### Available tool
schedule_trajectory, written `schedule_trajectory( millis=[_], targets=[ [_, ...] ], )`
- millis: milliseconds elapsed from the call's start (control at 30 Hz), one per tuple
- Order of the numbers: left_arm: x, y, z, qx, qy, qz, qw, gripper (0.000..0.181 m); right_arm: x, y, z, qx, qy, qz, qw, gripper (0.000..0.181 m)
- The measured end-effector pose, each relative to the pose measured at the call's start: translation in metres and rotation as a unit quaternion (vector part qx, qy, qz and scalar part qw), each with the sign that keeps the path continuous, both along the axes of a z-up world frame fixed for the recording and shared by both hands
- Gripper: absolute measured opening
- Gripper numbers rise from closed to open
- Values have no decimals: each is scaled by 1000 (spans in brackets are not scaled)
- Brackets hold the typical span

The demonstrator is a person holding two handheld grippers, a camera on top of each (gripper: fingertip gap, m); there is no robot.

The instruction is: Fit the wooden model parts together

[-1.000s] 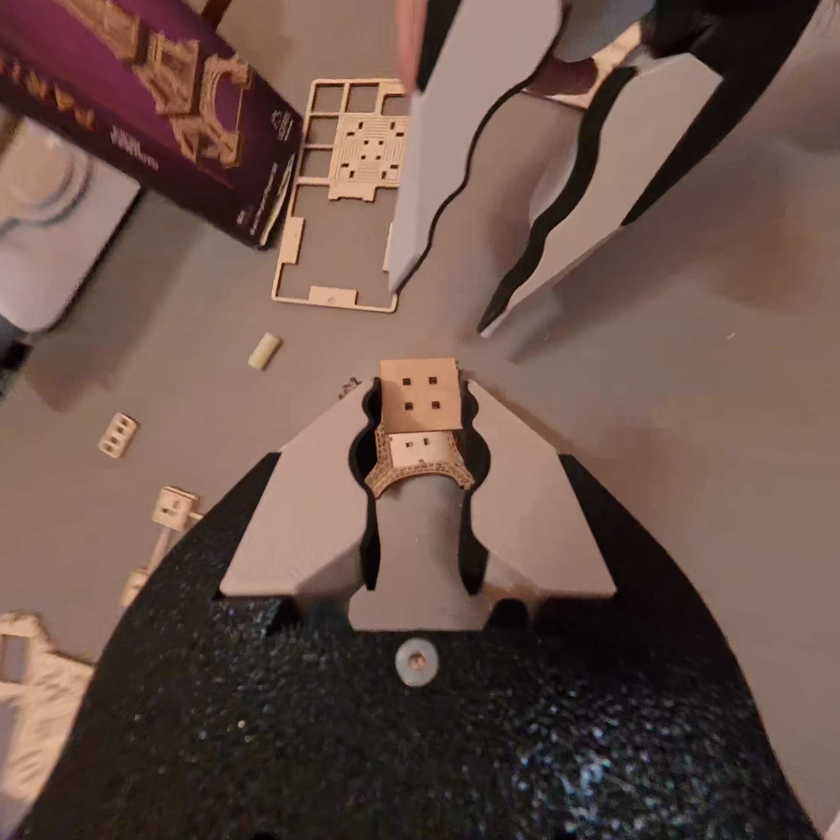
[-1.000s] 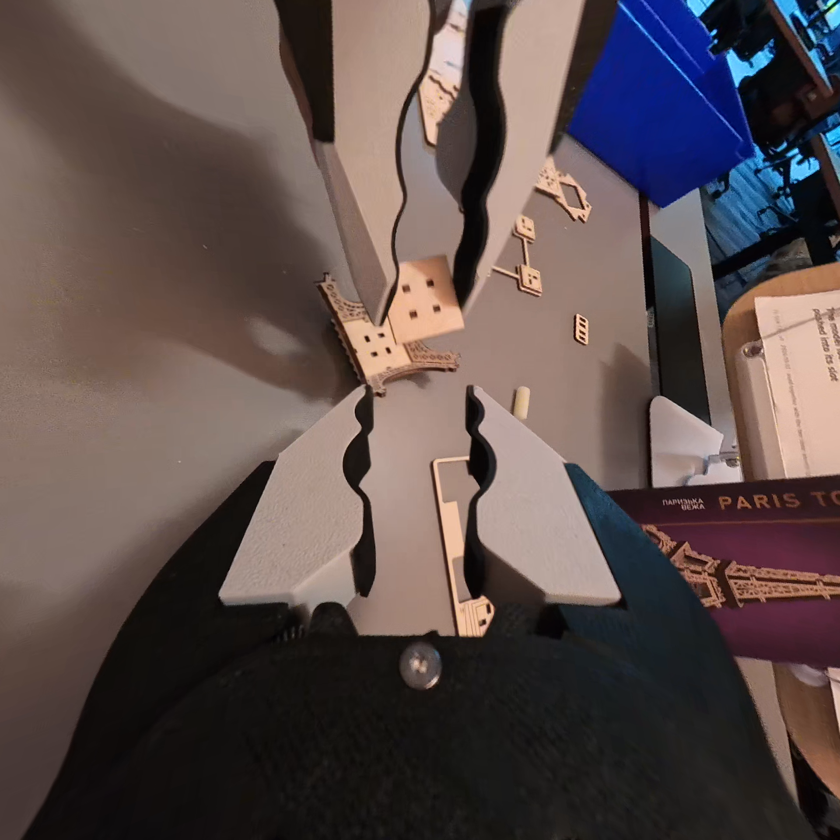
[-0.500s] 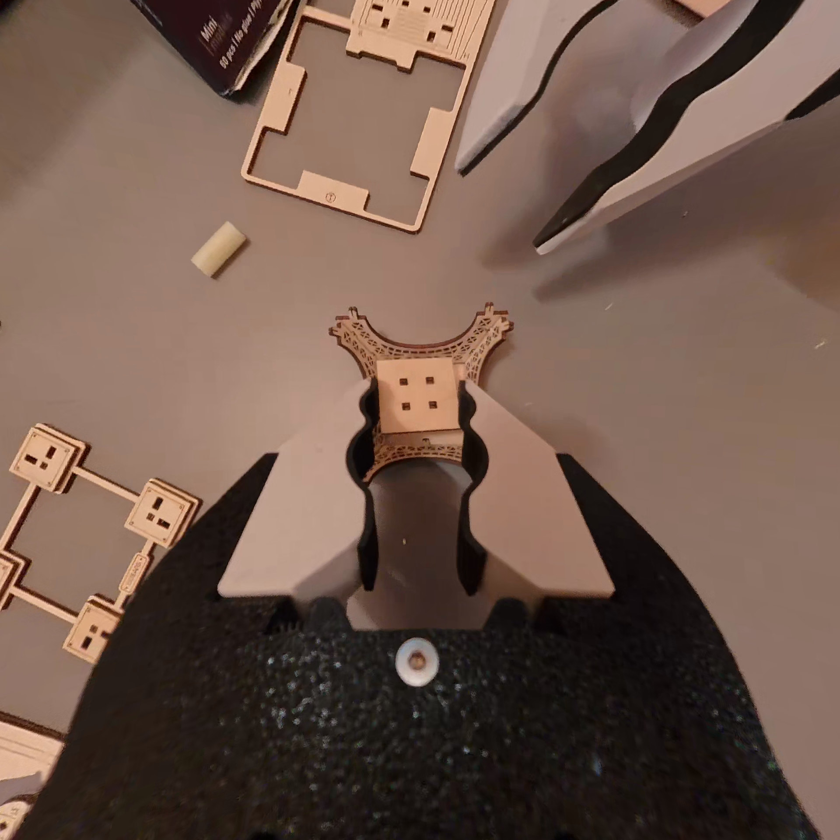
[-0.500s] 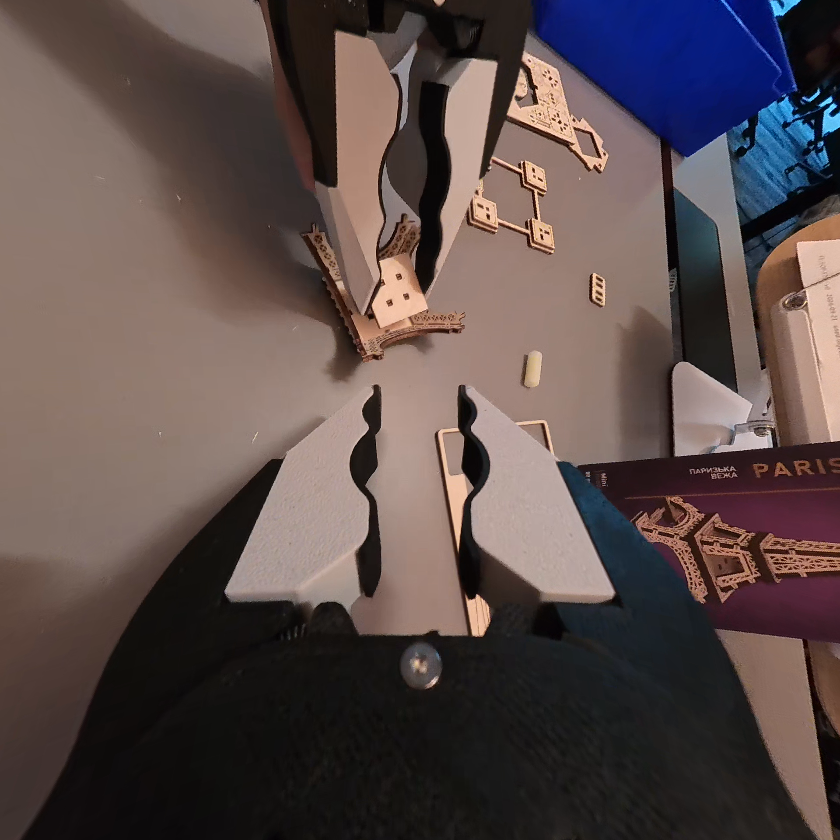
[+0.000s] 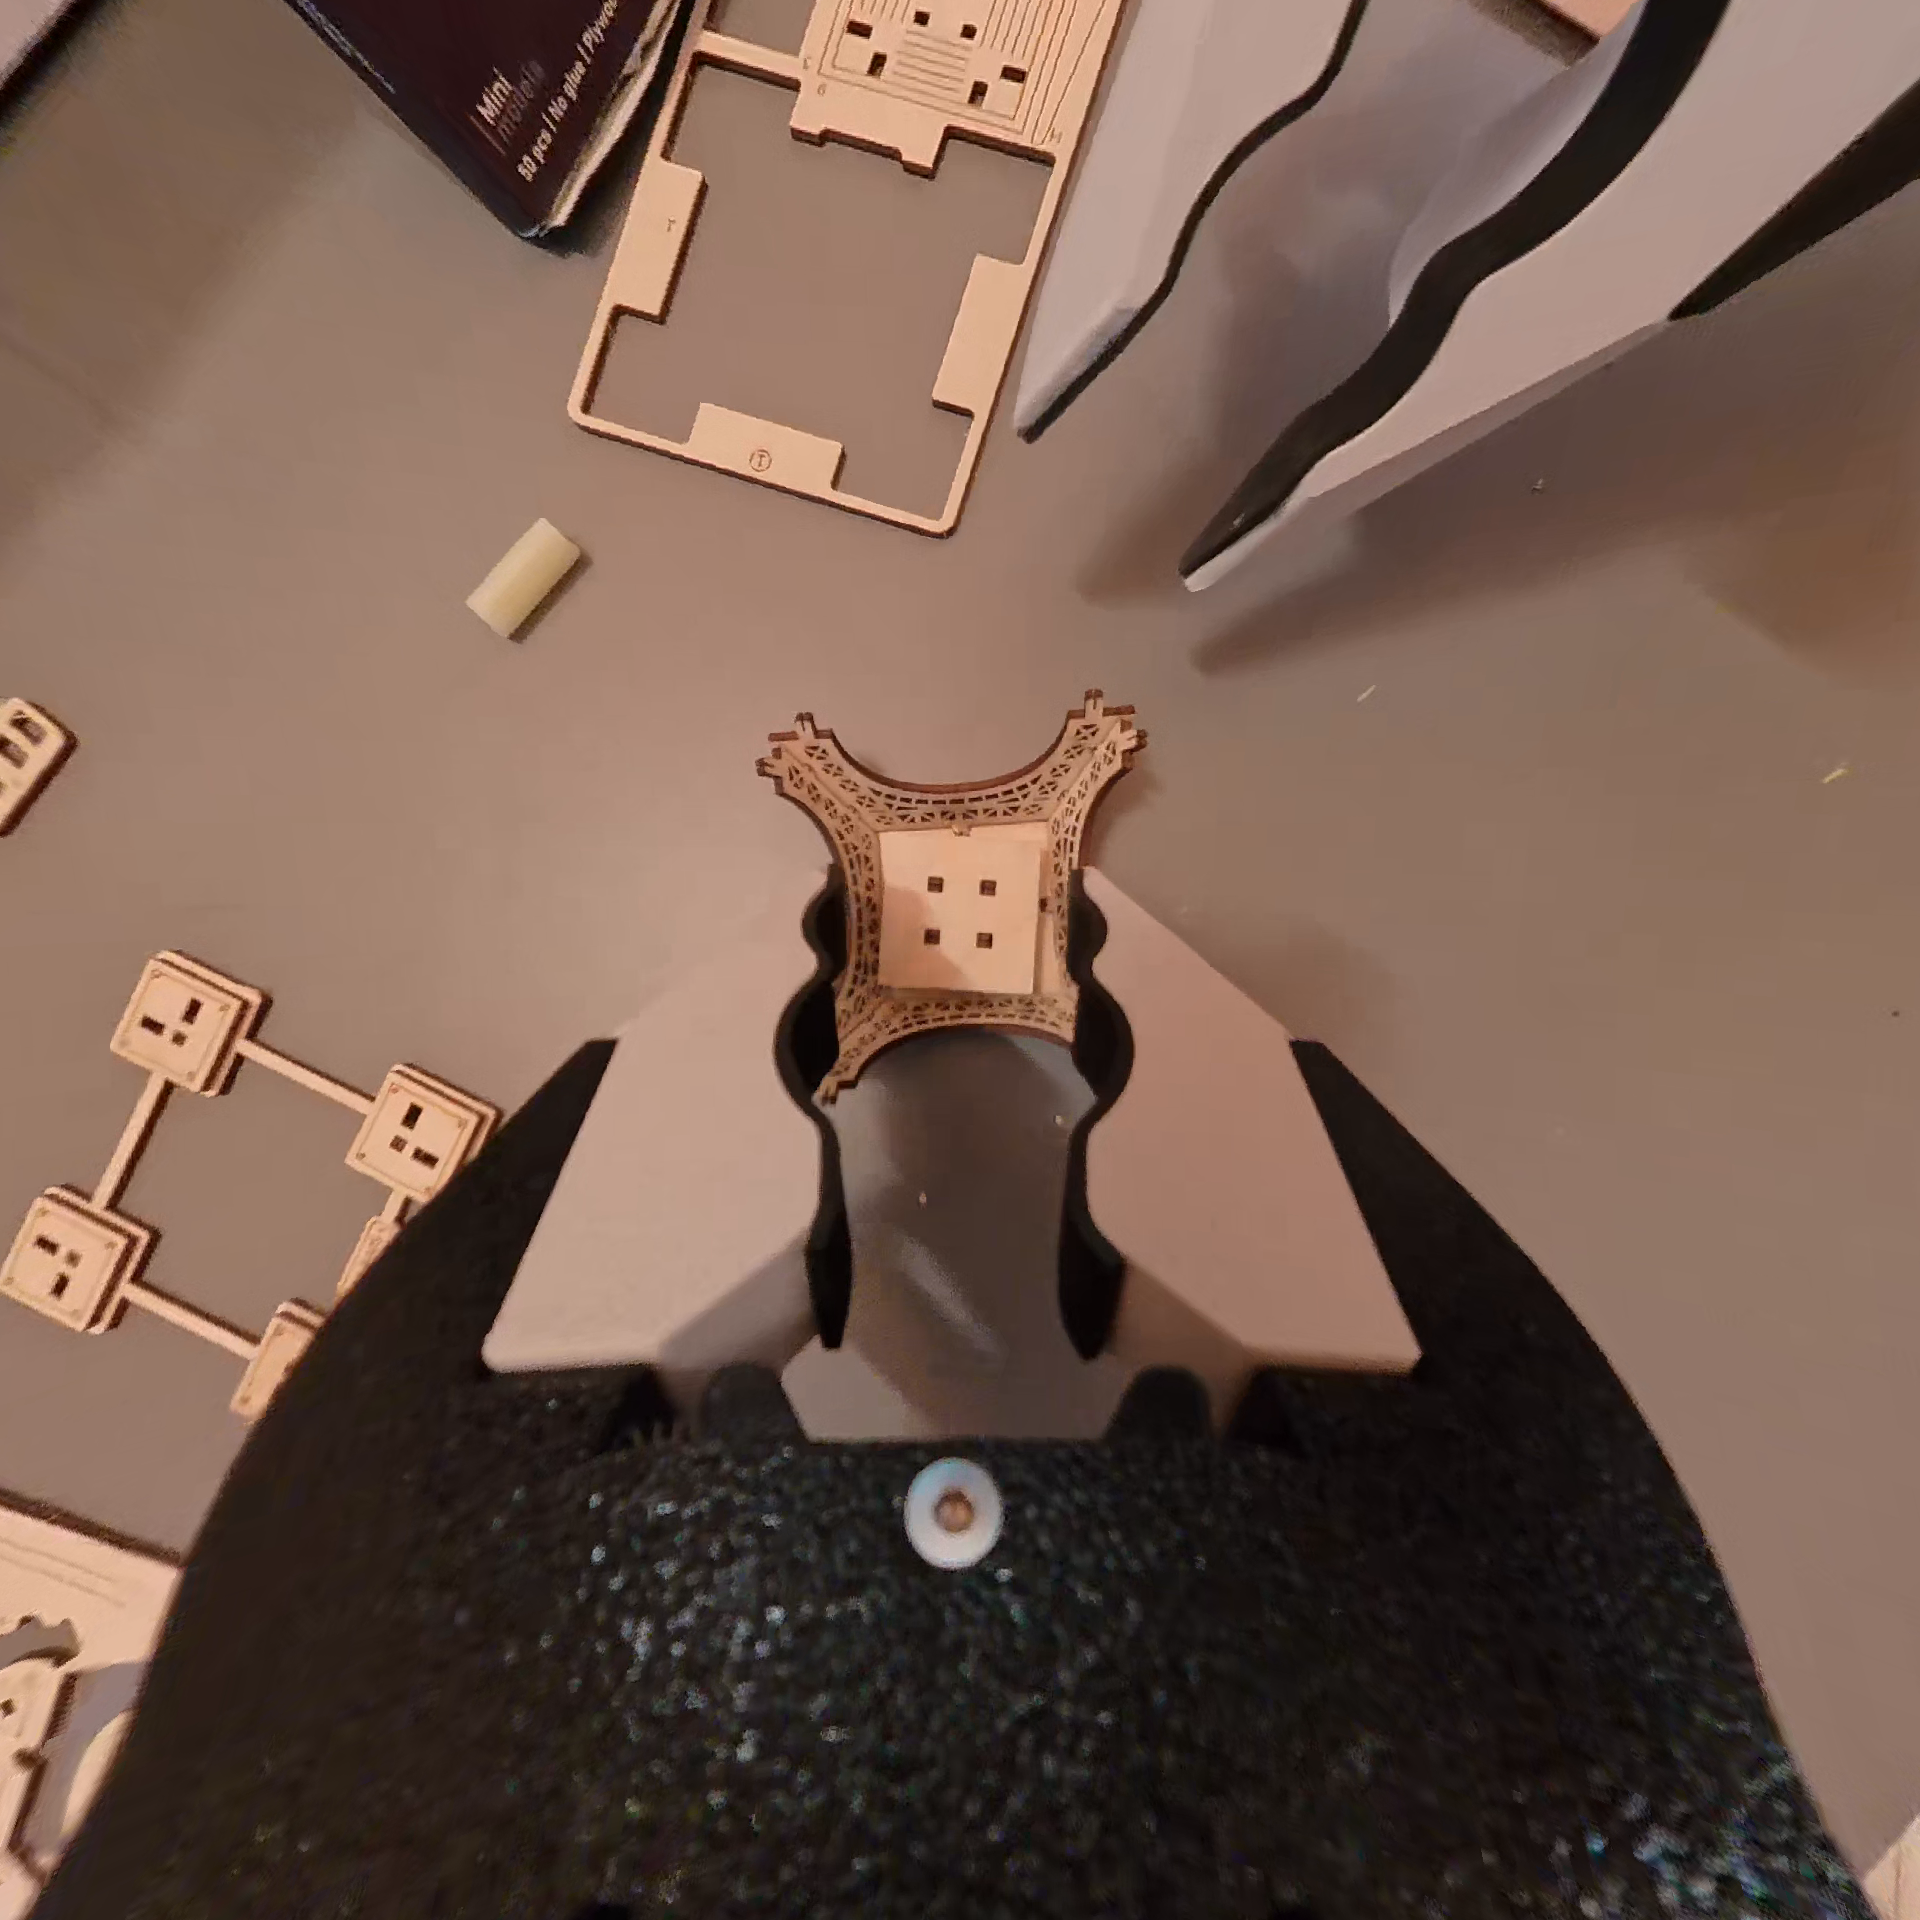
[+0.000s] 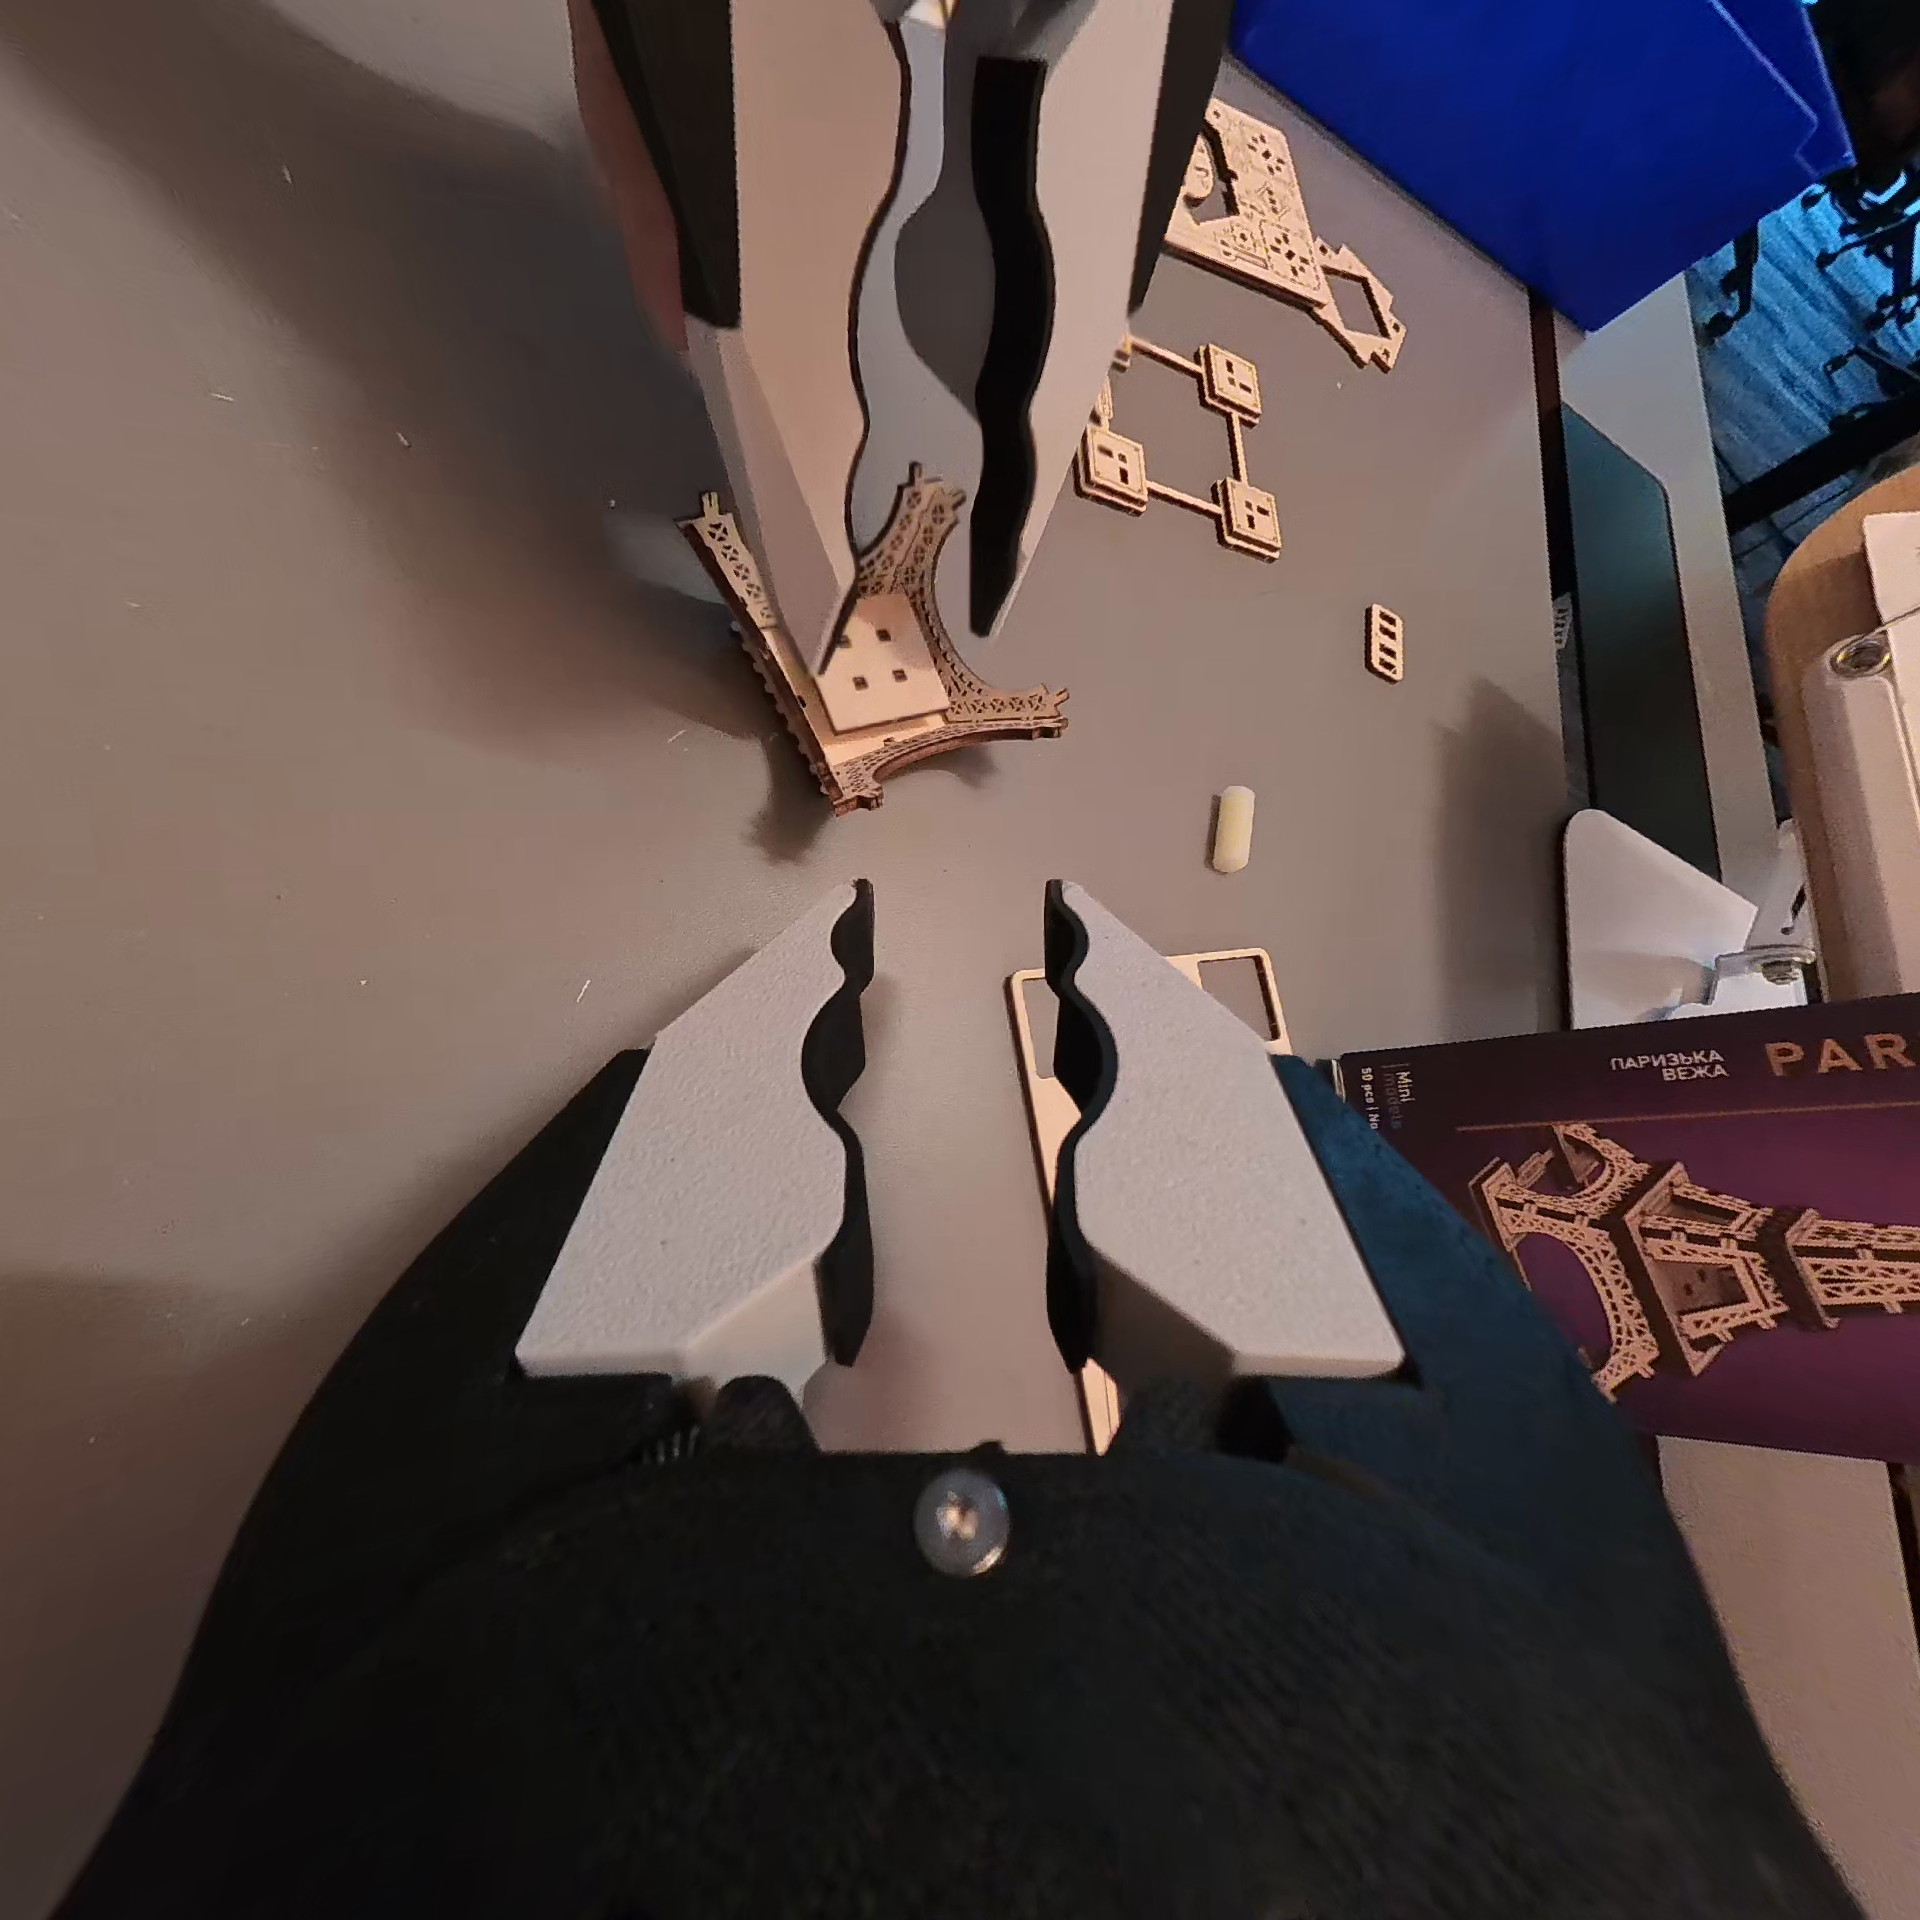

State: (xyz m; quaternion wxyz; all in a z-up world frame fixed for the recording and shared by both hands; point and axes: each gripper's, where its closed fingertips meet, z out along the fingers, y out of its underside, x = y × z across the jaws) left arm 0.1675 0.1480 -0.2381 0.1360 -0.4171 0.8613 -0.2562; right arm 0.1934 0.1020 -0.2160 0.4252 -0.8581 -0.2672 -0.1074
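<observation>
The wooden tower base has four lattice arch legs and a square top plate with four small holes. It stands on the grey table. My left gripper points down over it, jaws slightly apart and straddling its sides, with no firm hold visible. In the right wrist view the tower base sits under the left gripper. My right gripper is open and empty, a short way in front of the base; it also shows in the left wrist view at the top right.
A purple box lies at the right, beside a wooden frame sheet. A small cream cylinder lies loose. Square foot pieces joined by bars lie at the left. A blue bin stands at the far edge.
The left gripper came down and tipped to point at the table; the tower base now stands on the table and the jaws have widened a little. The right gripper drew back from the base.
</observation>
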Motion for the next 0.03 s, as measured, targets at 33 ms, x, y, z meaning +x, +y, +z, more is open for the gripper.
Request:
schedule_trajectory(
  millis=[33],
  targets=[
    [-1,2,2,9,1,-2,1000,38,0,0,-1,0,1,0,1000,31]
  ],
)
